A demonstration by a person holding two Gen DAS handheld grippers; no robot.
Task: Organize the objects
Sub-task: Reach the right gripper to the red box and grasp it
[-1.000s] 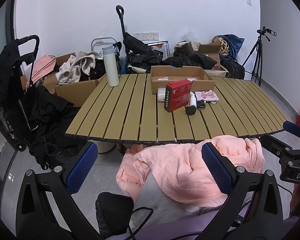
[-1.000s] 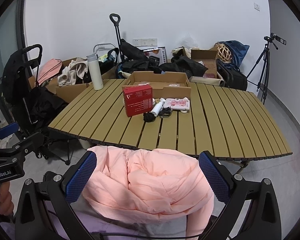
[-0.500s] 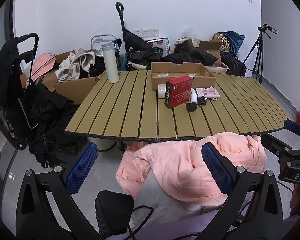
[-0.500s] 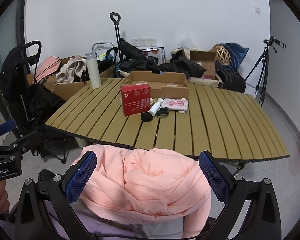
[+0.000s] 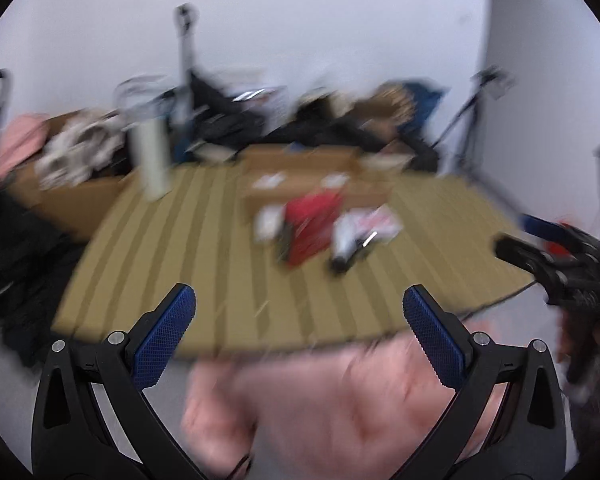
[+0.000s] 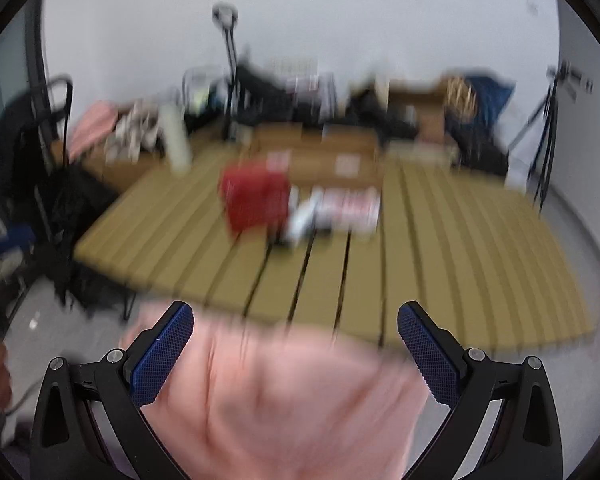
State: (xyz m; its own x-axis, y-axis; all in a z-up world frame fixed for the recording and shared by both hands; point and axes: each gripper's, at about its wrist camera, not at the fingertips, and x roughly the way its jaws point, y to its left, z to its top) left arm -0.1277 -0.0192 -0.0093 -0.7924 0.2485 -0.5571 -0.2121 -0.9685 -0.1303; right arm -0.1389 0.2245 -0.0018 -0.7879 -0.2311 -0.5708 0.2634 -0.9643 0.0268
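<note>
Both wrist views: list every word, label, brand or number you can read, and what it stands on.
Nothing is readable; both views are smeared by motion blur.
Red box: pale marks on its face, too blurred to read.
Pink-and-white packet: print blurred to streaks.
Cardboard box: two white labels, unreadable.
Left gripper and right gripper: no lettering visible.

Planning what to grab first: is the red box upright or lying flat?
Upright: the red box stands tall on the slatted table, though blurred.

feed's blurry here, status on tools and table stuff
Left tool open, right tool open, both empty. Red box on table, untouched. Pink jacket below tools.
</note>
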